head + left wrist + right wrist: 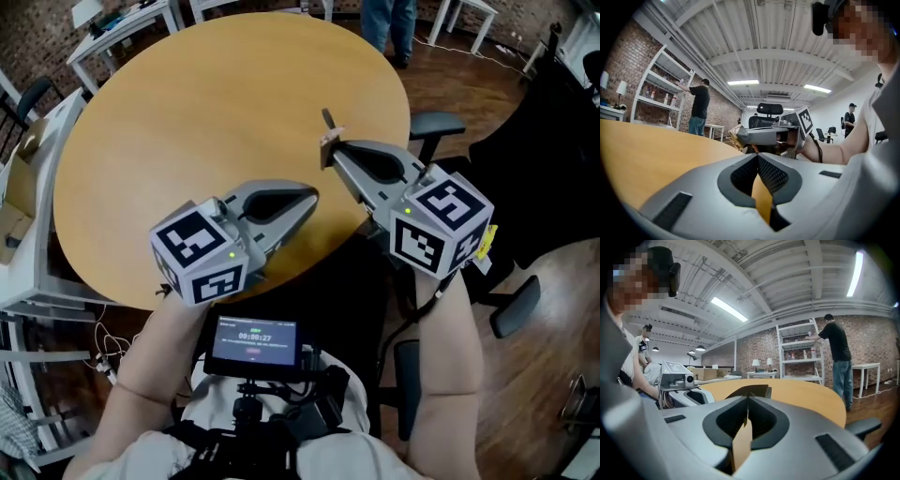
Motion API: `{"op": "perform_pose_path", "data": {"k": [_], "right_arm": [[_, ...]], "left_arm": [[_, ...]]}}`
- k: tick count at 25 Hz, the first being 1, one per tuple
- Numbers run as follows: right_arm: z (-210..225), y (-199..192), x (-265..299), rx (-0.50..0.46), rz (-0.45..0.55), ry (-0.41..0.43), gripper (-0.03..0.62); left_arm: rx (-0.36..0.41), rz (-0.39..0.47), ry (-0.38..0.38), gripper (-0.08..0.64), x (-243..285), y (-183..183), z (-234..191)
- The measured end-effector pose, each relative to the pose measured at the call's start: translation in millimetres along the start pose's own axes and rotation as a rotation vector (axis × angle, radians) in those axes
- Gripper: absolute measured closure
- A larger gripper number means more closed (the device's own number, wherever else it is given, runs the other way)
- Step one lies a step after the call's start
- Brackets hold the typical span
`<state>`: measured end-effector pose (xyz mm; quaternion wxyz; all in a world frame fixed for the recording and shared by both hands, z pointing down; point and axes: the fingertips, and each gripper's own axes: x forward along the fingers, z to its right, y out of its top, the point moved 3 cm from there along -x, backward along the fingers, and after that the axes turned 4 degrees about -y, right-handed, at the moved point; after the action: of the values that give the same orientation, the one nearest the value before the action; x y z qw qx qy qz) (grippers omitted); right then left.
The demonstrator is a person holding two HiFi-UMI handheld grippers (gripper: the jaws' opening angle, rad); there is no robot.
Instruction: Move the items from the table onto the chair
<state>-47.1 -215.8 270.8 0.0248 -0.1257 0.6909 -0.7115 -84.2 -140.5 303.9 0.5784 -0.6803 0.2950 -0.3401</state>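
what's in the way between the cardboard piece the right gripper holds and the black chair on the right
Nothing visible. The right gripper pinches the cardboard piece above the table. The black chair stands past the table's right edge, with only open space between.

Screen (255, 342) on the chest mount, bottom middle of the head view: pale digits on dark, reading 00:00:27 as best I can make out. There's a green line above them, too small to read. Left marker cube (202, 253), behind the left tongs (302, 202): black-and-white coded squares, no letters. Same on the right marker cube (441, 225), behind the right tongs (328, 148). Yellow tag (487, 242) beside it: print illegible. Bottles (805, 354) on the shelving (799, 361): labels too small.
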Motion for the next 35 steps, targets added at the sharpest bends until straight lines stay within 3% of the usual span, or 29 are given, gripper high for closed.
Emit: {"op": "perform_pose_path", "data": {"k": [14, 19, 25, 30, 35], "right_arm": [[103.5, -39.8, -150.3, 0.053, -0.01, -0.361, 0.578], [147.6, -67.5, -198.5, 0.065, -0.074, -0.496, 0.578], [211.3, -135.6, -245.5, 0.14, -0.186, -0.663, 0.578], [237.6, -198.7, -264.5, 0.227, -0.281, -0.768, 0.578], [266.3, -271.4, -275.1, 0.248, -0.452, -0.879, 0.577]], "left_arm": [[0.025, -0.017, -0.219, 0.548, 111.7, 7.3, 66.1], [0.023, -0.029, -0.269, 0.548, 137.2, 8.5, 82.4], [0.016, -0.044, -0.304, 0.548, 166.8, 1.4, 90.8], [0.029, -0.048, -0.323, 0.548, 170.3, 5.3, 94.7], [0.031, -0.039, -0.325, 0.548, 174.0, 7.6, 92.7]]}}
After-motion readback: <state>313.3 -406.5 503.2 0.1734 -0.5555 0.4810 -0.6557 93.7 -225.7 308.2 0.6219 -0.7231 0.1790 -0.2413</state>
